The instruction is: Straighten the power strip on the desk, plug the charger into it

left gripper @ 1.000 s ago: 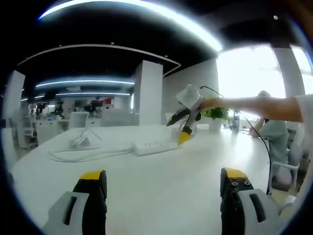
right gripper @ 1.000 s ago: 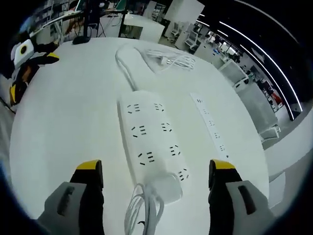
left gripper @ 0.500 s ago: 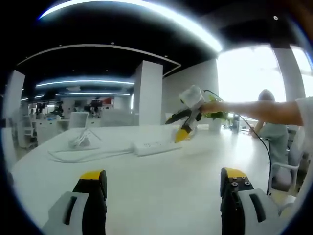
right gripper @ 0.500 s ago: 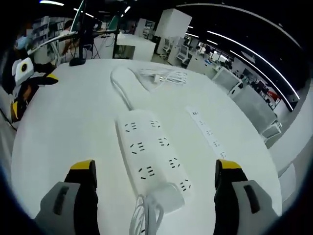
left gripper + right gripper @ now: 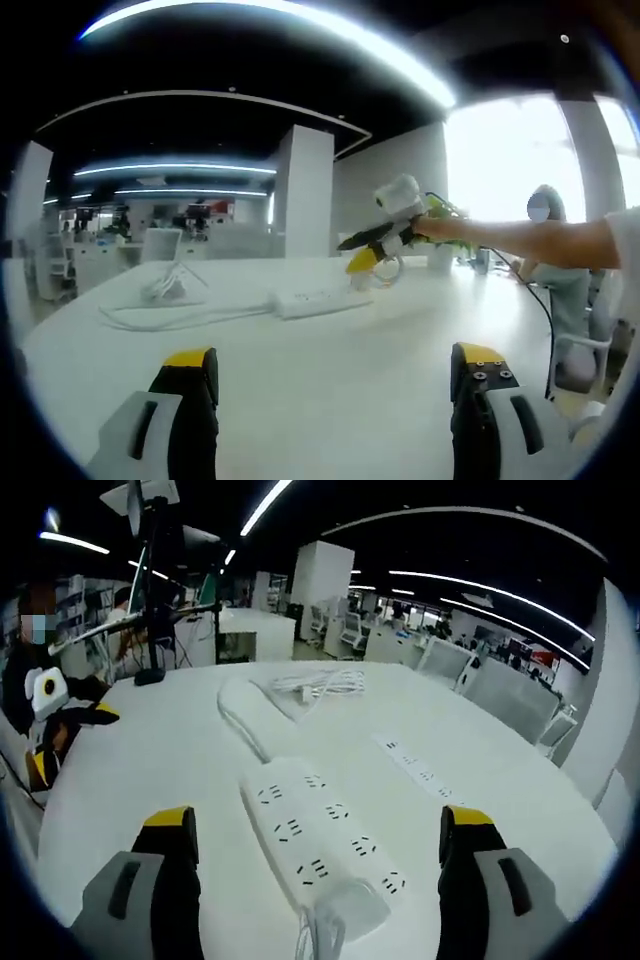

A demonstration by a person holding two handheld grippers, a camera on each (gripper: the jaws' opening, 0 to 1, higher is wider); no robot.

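While open, right tool (image 5: pixel 312 850) faces power strip (image 5: pixel 325 850)

In the left gripper view, bare surface (image 5: pixel 330 370) lies between the jaws and the power strip (image 5: pixel 318 298); nothing stands in that stretch. The right gripper (image 5: pixel 362 250) hangs above the strip's right end, blocking approach from that side.

In the right gripper view, the wide power strip (image 5: pixel 325 842) lies between the jaws, its cord (image 5: pixel 245 715) curving away beyond it. A slim strip (image 5: pixel 418 770) lies just to its right. Open surface spreads to the left, as far as the left gripper (image 5: pixel 55 725) at the edge.
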